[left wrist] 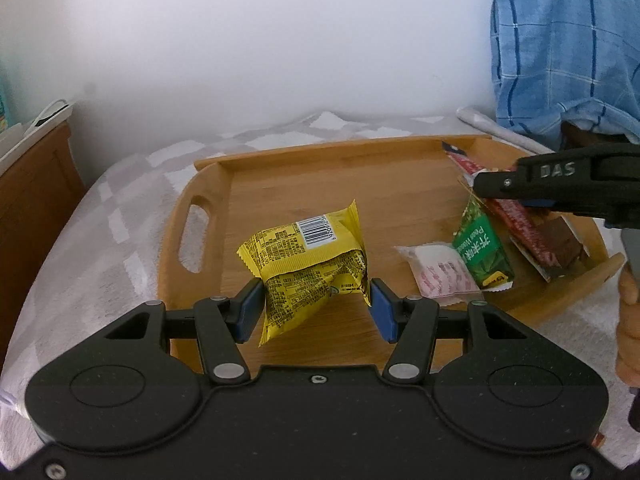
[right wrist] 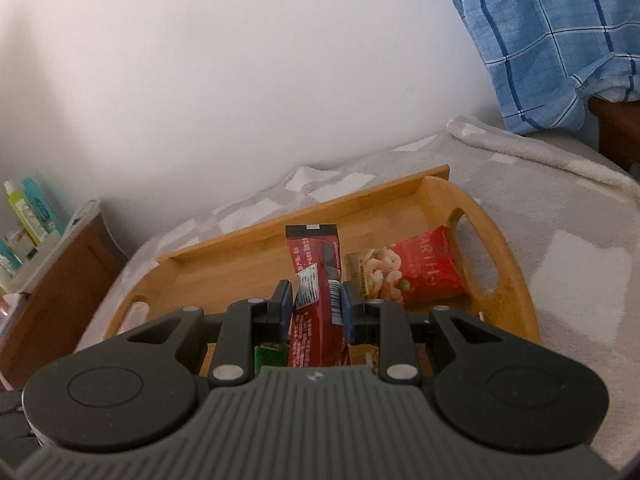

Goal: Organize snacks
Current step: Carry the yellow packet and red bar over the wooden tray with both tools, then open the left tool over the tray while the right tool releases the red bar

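Observation:
My left gripper is shut on a yellow snack packet, which hangs over the near part of a wooden tray. My right gripper is shut on a long dark-red snack bar held above the same tray. In the left wrist view the right gripper reaches in from the right with that red bar. Beneath it on the tray lie a green packet, a white-pink packet and a brown one. A red nut packet lies by the tray's right handle.
The tray rests on a grey-and-white checked blanket. A wooden cabinet with bottles on top stands at the left against the white wall. A blue checked cloth hangs at the upper right. A person's hand shows at the right edge.

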A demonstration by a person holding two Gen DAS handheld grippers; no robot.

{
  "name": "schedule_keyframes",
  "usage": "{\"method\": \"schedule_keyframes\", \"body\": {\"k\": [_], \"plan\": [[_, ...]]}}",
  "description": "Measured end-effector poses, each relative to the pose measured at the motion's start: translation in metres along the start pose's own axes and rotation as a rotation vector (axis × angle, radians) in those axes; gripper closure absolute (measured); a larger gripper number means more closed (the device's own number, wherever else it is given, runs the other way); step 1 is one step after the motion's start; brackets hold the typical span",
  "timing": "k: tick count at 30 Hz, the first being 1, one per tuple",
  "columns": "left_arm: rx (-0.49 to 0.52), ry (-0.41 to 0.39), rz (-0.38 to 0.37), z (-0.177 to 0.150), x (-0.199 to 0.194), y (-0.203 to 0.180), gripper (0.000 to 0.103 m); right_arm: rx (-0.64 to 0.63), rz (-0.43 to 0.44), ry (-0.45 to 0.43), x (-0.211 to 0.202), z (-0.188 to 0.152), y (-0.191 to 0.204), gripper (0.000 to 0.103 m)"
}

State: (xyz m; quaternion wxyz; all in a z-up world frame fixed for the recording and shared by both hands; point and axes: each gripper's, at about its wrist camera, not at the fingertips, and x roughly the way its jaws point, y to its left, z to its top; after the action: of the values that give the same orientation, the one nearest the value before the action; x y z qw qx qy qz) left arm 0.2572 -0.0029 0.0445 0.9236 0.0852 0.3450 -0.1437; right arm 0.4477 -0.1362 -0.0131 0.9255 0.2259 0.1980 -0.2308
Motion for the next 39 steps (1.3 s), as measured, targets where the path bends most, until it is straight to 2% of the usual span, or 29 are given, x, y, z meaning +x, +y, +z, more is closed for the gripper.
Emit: {"method": "schedule_keyframes", "body": {"k": [15,20,24,25,27,34,39], "plan": [[0.004,0.009,-0.01,-0.003,0.013,-0.007,0.049,-0.062,-0.04,-0.017,0.011,-0.014,0.007,0.073],[-0.001,0.011,-0.007,-0.002,0.015,-0.006,0.042,-0.073,-0.047,-0.02,0.013,-0.015,0.008,0.072],[0.012,0.018,0.001,-0.002,0.013,-0.009,0.027,-0.085,-0.047,-0.018,0.013,-0.015,0.01,0.057],[0.018,0.018,0.004,-0.002,0.012,-0.009,0.026,-0.087,-0.048,-0.02,0.012,-0.015,0.01,0.048],[0.028,0.01,0.008,-0.003,0.006,-0.009,0.022,-0.084,-0.038,-0.037,0.004,-0.013,0.009,0.042],[0.012,-0.026,-0.007,-0.005,-0.032,-0.005,0.013,-0.122,-0.023,-0.083,-0.033,-0.015,0.004,0.026],[-0.012,-0.047,-0.027,-0.013,-0.063,-0.009,0.011,-0.147,-0.018,-0.087,-0.061,-0.024,-0.004,0.018]]}}
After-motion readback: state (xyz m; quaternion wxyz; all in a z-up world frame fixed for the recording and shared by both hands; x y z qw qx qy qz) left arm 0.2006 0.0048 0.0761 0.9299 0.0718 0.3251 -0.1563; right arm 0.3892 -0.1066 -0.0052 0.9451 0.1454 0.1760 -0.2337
